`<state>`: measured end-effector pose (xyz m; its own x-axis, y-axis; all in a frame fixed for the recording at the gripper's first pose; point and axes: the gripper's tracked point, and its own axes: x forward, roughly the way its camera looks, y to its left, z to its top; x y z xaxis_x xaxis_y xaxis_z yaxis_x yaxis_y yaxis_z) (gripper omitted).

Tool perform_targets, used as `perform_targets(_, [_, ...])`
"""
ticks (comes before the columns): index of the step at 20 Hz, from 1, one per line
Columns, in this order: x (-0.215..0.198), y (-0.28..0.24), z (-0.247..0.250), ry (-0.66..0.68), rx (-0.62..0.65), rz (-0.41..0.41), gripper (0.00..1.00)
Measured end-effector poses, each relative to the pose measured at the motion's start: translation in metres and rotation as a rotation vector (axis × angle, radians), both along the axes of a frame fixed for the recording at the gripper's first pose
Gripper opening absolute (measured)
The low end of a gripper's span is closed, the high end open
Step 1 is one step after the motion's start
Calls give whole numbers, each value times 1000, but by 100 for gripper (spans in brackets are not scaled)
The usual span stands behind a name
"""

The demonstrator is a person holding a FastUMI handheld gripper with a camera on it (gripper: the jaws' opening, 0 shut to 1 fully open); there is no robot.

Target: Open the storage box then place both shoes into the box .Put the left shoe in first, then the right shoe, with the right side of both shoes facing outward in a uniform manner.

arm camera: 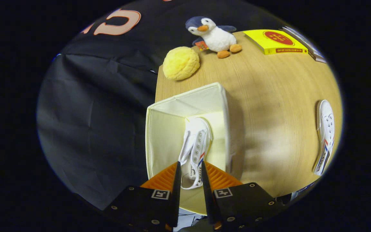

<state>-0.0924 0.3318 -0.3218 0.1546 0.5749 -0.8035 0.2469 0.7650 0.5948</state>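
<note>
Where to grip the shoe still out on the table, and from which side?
Probably the heel collar of the second shoe, from above. It lies on the table right of the box, opening up, so one finger can go inside. The gripper currently pinches the first shoe inside the box.

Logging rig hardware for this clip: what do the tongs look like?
The tongs have two thin, flat fingers backed by ribbed, wedge-shaped pads. Each is mounted on a plate with round screw heads and a square printed marker. The fingers press either side of the white shoe over the storage box.
</note>
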Motion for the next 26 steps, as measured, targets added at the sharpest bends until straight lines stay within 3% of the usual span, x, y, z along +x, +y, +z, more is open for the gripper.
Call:
perform_targets(5, [-5,-66,11,-125,-28,-39,56])
perform_targets(8, [-2,-95,21,-190,-11,-76,62])
perform_targets(11, [-14,-138,0,-196,-112,-69,77])
perform_targets(15, [-41,-196,-38,-180,-267,-63,87])
perform_targets(19, [-77,-251,-71,-139,-394,-36,88])
perform_targets(26, [-118,-305,-103,-124,-500,8,80])
